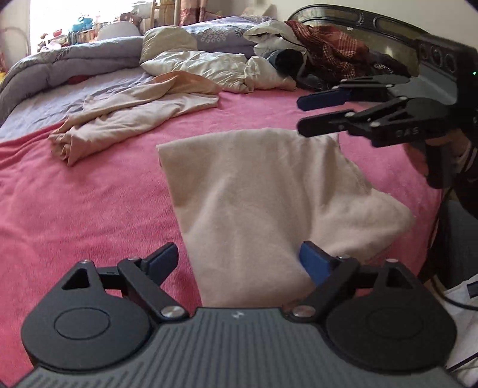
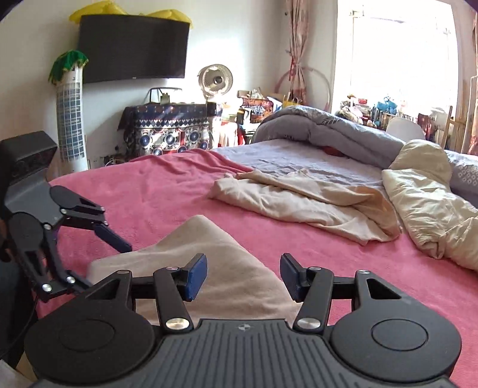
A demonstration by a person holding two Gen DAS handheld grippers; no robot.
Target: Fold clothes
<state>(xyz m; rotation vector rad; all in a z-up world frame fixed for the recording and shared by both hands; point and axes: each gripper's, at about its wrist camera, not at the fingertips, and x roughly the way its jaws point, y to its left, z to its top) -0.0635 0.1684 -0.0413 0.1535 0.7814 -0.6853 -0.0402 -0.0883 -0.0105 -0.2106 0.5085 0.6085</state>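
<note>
A pale cream garment point(image 1: 254, 194), folded into a long flat shape, lies on the pink blanket point(image 1: 74, 209) near the bed's edge. My left gripper point(image 1: 239, 262) is open wide, its blue pads on either side of the garment's near end and not pressing it. My right gripper point(image 1: 301, 115) hovers open over the garment's far right corner, held by a hand. In the right wrist view the right gripper point(image 2: 243, 277) is open above the garment point(image 2: 209, 250), nothing between its pads, with the left gripper point(image 2: 107, 262) at its left.
A crumpled beige garment point(image 1: 128, 119) point(image 2: 313, 203) lies further up the bed. Behind it are a cream duvet point(image 1: 203, 65), a grey quilt point(image 1: 59, 62) and a clothes pile with red plaid point(image 1: 328, 50) by the dark headboard point(image 1: 373, 21). Cables hang past the bed's right edge.
</note>
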